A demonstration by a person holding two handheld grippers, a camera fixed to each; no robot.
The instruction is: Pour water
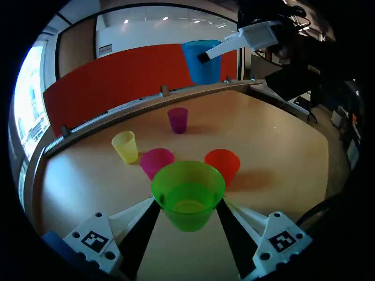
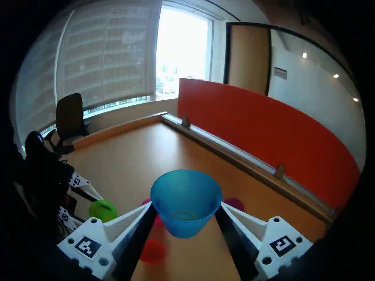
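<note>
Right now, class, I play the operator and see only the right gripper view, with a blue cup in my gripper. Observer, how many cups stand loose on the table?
Observer: Four in the left gripper view: a yellow cup, a pink cup, a red cup and, farther back, a purple cup.
Operator: What holds the one at my lower left?
Observer: The left gripper is shut on that green cup, upright, with a finger on each side.
Operator: How high is my own cup?
Observer: Your blue cup hangs well above the table, in front of the red partition.
</note>
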